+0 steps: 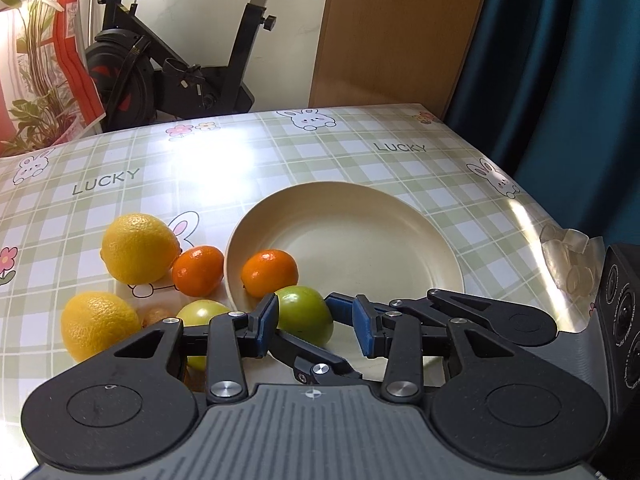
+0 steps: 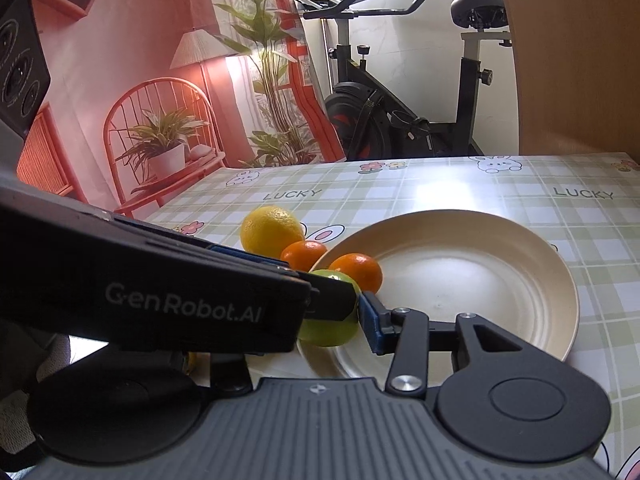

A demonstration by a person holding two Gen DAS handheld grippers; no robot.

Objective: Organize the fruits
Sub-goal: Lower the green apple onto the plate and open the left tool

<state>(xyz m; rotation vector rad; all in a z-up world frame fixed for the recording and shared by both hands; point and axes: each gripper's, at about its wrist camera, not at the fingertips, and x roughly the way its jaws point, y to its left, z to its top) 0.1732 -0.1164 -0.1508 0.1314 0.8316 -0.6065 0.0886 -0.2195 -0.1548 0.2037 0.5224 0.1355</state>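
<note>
A green fruit (image 1: 304, 312) (image 2: 328, 334) hangs at the near-left rim of the cream plate (image 1: 360, 240) (image 2: 460, 280). My right gripper (image 2: 318, 318) is shut on it: its blue right pad (image 2: 370, 320) presses the fruit's side, and its left finger is hidden behind the left gripper's housing (image 2: 180, 304). My left gripper (image 1: 314, 324) has its jaws apart around the same fruit, with the right gripper's finger (image 1: 340, 308) crossing the gap. One tangerine (image 1: 270, 272) lies in the plate. Another tangerine (image 1: 198, 270), two lemons (image 1: 138, 248) (image 1: 98, 324) and a second green fruit (image 1: 200, 314) lie to the plate's left.
The checked tablecloth (image 1: 340, 144) ends close on the right, where a crinkled clear corner (image 1: 568, 256) sticks up. Behind the table stand an exercise bike (image 1: 180, 64), a wooden panel (image 1: 400, 32) and a dark blue curtain (image 1: 560, 80).
</note>
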